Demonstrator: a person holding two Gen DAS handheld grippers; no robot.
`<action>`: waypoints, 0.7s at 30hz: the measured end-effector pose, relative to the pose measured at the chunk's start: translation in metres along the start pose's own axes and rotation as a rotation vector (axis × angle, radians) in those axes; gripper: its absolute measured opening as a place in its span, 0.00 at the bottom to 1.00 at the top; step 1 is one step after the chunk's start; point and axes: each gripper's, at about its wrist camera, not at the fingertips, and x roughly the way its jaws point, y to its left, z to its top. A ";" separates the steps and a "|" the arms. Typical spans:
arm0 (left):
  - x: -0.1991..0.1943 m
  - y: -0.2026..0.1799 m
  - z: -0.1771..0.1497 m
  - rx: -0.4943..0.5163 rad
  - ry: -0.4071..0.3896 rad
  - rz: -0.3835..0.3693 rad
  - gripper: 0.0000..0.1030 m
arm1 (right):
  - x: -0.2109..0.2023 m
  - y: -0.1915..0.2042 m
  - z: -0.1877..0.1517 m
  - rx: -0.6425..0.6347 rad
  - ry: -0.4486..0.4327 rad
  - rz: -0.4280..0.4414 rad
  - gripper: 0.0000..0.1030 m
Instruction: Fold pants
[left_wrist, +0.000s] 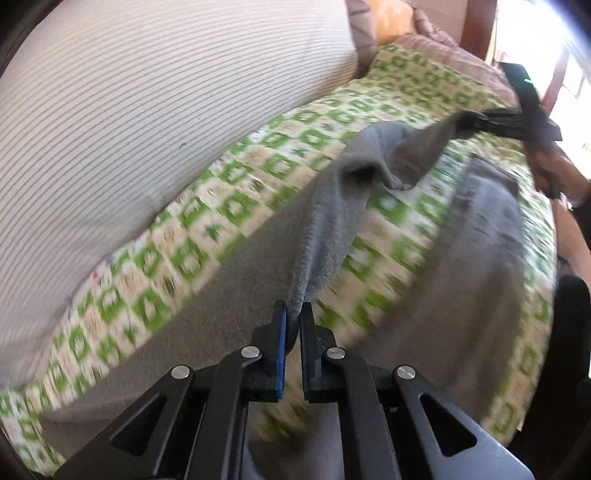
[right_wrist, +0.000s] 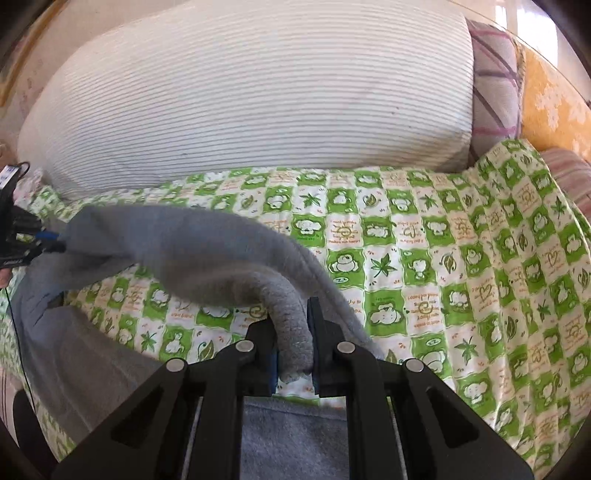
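Grey fleece pants (left_wrist: 476, 258) lie on a green-and-white patterned bedsheet (left_wrist: 258, 177). My left gripper (left_wrist: 294, 314) is shut on an edge of the pants and holds a strip of the cloth (left_wrist: 332, 221) raised above the bed. The strip runs to my right gripper (left_wrist: 491, 122), seen at the far right with a hand behind it. In the right wrist view my right gripper (right_wrist: 291, 332) is shut on a thick hem of the pants (right_wrist: 291, 314). The cloth (right_wrist: 177, 243) stretches left to the left gripper (right_wrist: 44, 242). The rest of the pants sags onto the bed below.
A large white striped pillow (right_wrist: 258, 92) lies along the far side of the bed. A purple plaid cushion (right_wrist: 491, 85) and a yellow flowered cloth (right_wrist: 554, 96) sit beyond it. A pink striped blanket (left_wrist: 461, 55) lies at the bed's end. A thin black cable (right_wrist: 14, 325) hangs at the left.
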 end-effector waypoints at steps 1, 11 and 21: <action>-0.006 -0.003 -0.003 -0.005 -0.004 -0.003 0.02 | -0.003 -0.002 -0.002 -0.006 0.000 -0.004 0.14; -0.040 -0.064 -0.055 -0.040 -0.037 -0.056 0.02 | -0.039 -0.037 -0.039 -0.054 -0.036 0.032 0.14; -0.050 -0.104 -0.082 -0.090 -0.075 -0.029 0.03 | -0.058 -0.031 -0.057 -0.155 -0.091 -0.030 0.14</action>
